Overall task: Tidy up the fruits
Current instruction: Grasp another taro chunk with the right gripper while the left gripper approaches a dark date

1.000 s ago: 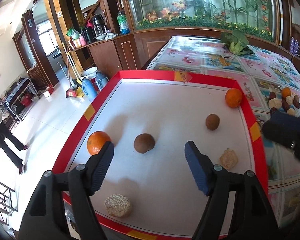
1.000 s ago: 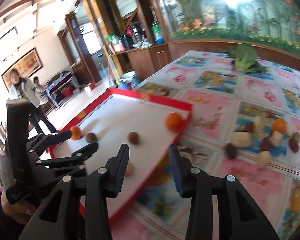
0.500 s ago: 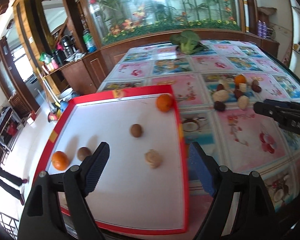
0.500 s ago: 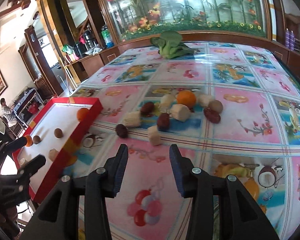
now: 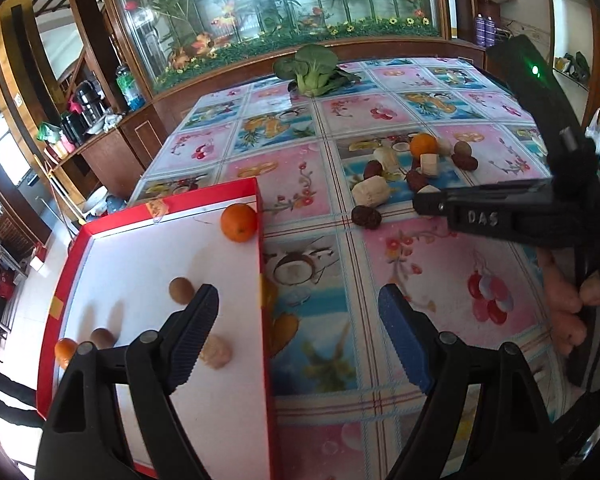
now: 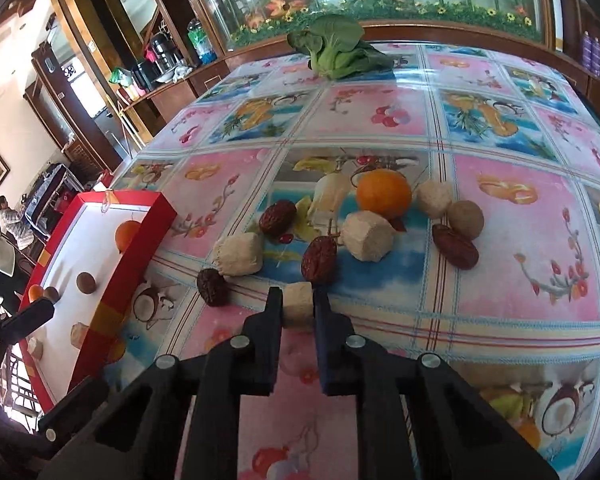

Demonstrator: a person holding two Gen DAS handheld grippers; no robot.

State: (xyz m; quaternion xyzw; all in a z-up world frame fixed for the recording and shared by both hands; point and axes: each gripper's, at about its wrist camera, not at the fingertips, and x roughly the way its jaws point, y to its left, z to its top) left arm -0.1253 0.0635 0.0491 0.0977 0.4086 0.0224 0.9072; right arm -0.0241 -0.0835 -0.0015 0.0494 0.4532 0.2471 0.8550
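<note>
A red-rimmed tray (image 5: pixel 260 248) with a white floor sits at the table's left edge. It holds two oranges (image 5: pixel 239 223), two brown round fruits (image 5: pixel 181 290) and a pale chunk (image 5: pixel 216 352). On the floral tablecloth lies a pile: an orange (image 6: pixel 384 194), several pale chunks (image 6: pixel 366 240), dark red dates (image 6: pixel 319 258) and a brown round fruit (image 6: pixel 465 218). My right gripper (image 6: pixel 298 300) is shut on a small pale chunk (image 6: pixel 298 306) at the pile's near edge. My left gripper (image 5: pixel 298 300) hangs open over the tray's right rim, holding nothing.
A green bok choy (image 6: pixel 336 52) lies at the table's far side, in front of a wooden-framed aquarium (image 5: pixel 280 0). A hand (image 5: pixel 568 304) grips the right tool. A counter with bottles (image 6: pixel 168 60) stands beyond the table's left edge. People are far off at the left.
The left gripper swung right, from over the tray's middle to its right rim. The right gripper dropped toward the pile and closed on a small pale chunk.
</note>
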